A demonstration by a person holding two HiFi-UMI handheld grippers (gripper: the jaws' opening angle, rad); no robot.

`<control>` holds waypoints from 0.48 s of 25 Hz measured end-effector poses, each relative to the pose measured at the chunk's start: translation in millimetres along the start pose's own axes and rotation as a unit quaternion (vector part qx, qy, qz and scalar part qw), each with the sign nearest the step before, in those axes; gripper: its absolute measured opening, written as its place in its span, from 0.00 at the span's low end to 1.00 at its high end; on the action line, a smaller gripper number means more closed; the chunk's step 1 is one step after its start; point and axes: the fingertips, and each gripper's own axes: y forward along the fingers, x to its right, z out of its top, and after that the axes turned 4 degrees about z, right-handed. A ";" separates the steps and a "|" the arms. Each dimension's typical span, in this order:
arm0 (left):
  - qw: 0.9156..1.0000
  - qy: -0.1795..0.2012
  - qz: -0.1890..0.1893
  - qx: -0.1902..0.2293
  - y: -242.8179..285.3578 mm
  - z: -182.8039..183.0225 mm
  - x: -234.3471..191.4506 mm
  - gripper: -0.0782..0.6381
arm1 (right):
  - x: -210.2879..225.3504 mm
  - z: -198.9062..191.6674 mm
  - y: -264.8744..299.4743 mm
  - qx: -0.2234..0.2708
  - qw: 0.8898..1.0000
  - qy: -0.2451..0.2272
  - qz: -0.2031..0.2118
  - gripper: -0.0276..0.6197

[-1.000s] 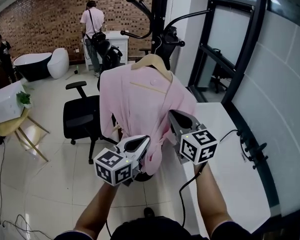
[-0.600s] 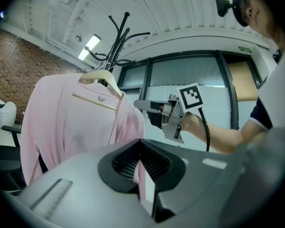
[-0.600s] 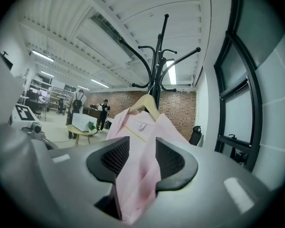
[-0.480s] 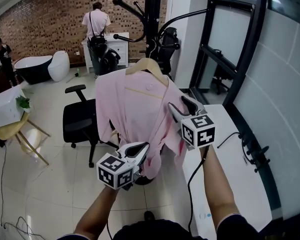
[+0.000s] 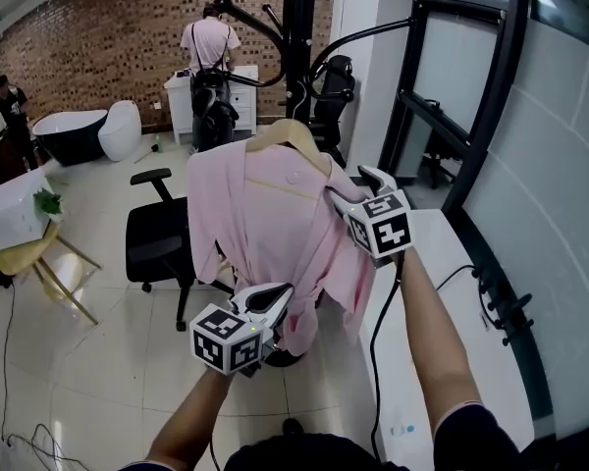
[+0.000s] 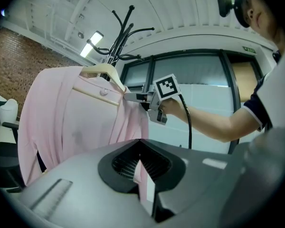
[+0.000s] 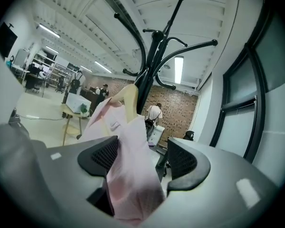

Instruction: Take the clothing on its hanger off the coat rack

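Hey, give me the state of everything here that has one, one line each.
pink garment: draped on the wooden hanger, hem pinched.
wooden hanger: upright before the coat rack; hook not visible.
left gripper: shut on the pink garment's hem.
right gripper: open, jaws have just been opening; shoulder fabric loose between them.
office chair: upright, unoccupied.

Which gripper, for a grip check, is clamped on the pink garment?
The left gripper, shut on the pink garment low down. The right gripper has just been opening, fabric loose between its jaws.
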 end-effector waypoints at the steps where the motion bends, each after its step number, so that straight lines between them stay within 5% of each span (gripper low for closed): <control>1: 1.000 -0.001 0.002 0.001 0.0 0.6 -1.3 0.13 | 0.6 -0.4 4.1 -0.005 1.000 -0.004 0.002 0.54; 4: 1.000 -0.004 0.008 0.006 -0.1 2.4 -5.2 0.13 | 1.6 -5.5 13.9 -0.025 1.000 -0.018 0.005 0.51; 10: 1.000 -0.011 0.020 0.010 -0.9 0.2 -12.5 0.13 | -6.6 -19.8 24.2 -0.071 0.995 -0.065 0.025 0.21; 12: 1.000 -0.014 0.023 0.010 -1.6 -1.5 -14.5 0.13 | -7.9 -20.5 25.0 -0.072 0.995 -0.066 0.032 0.19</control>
